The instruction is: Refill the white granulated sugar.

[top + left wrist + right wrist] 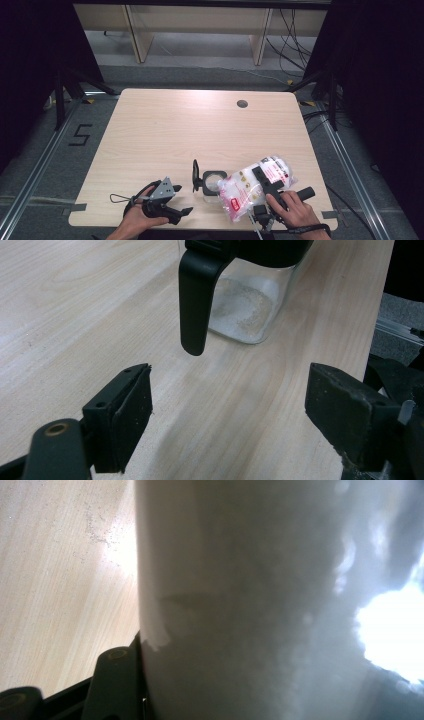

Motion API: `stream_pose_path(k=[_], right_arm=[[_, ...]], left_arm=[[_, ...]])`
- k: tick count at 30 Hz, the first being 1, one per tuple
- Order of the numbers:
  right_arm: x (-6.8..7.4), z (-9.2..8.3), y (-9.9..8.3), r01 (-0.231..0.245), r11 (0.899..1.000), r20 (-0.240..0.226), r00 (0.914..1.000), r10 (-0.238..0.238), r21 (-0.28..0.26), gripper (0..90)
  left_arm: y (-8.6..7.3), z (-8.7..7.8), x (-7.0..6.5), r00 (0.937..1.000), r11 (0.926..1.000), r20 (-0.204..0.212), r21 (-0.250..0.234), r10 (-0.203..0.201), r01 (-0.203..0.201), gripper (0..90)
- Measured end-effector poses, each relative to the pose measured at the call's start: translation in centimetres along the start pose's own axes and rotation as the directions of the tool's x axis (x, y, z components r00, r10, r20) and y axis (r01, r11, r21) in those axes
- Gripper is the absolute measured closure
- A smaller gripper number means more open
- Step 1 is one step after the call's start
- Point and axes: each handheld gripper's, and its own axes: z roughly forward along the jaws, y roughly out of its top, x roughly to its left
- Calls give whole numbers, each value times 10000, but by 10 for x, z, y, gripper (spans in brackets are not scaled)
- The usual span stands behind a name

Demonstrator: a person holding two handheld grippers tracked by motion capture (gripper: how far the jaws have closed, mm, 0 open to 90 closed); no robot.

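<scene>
Two grippers work the near edge of the table. Your right gripper clamps a clear plastic bag of white granules with red labels, tilted toward the glass jar, which stands near the front edge, between your hands. The jar's black lid stands flipped open. Your left gripper rests just left of the jar, jaws spread wide, nothing between them.

Bright table, dark surround; right gripper view blurred, with white glare
</scene>
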Motion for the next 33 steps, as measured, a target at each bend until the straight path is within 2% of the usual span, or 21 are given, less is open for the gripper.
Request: stream_pose_path(k=[7, 8, 9, 10, 12, 13, 15, 17, 21, 23, 25, 28, 31, 32, 33], right_arm=[[0, 0, 0, 83, 10000, 25, 10000, -83, 33, 423], [0, -1, -1, 79, 9999, -9, 10000, -78, 68, 423], [-2, 0, -1, 265, 9996, 30, 9996, -265, -76, 423], [-1, 0, -1, 125, 9999, -6, 9999, -125, -4, 423], [-1, 0, -1, 136, 9999, -28, 9999, -136, -3, 423], [-2, 0, -1, 353, 9994, 90, 9993, -353, -19, 424], [-1, 0, -1, 168, 9999, -20, 9999, -168, -19, 424], [-2, 0, -1, 394, 9992, 55, 9992, -394, -41, 424], [-2, 0, -1, 355, 9994, 39, 9994, -355, -20, 424], [-2, 0, -1, 360, 9993, 41, 9993, -360, -35, 424], [-1, 0, -1, 365, 9993, 37, 9993, -365, -8, 425], [-2, 0, -1, 484, 9988, 58, 9988, -483, -35, 425], [-2, 0, -1, 511, 9987, 86, 9987, -511, -30, 425], [-2, 0, -1, 505, 9987, 61, 9987, -505, -23, 425], [-1, 0, -1, 442, 9990, 52, 9990, -442, 8, 425]], left_arm=[[0, 0, 0, 10000, 10000, 22, -9, -35, 35, 187], [0, 0, 0, 10000, 10000, 28, -5, 70, -70, 187], [0, 0, 0, 10000, 10000, 18, 8, 10, -10, 187], [0, 0, 0, 10000, 10000, 18, 8, 10, -10, 187], [0, 0, 0, 10000, 10000, 1, 21, 36, -36, 187], [0, 0, 0, 10000, 9999, -33, 45, 94, -94, 187], [0, 0, 0, 10000, 10000, -54, 10, 64, -64, 187], [0, 0, 0, 10000, 10000, -58, 16, 66, -66, 187], [-1, 1, 0, 10000, 10000, -57, 10, 68, -68, 187], [-1, 0, 1, 9997, 9996, -93, 126, 246, -245, 187], [-1, 1, 0, 9999, 9999, -62, 33, 127, -126, 187], [-1, 0, 1, 9996, 9996, -139, 123, 245, -244, 187], [-1, 1, -1, 10000, 10000, -60, -11, 75, -75, 187], [-1, 1, -1, 9999, 9999, -17, -61, 156, -157, 187], [0, 1, 1, 9990, 9990, -33, 11, 454, -454, 187]])
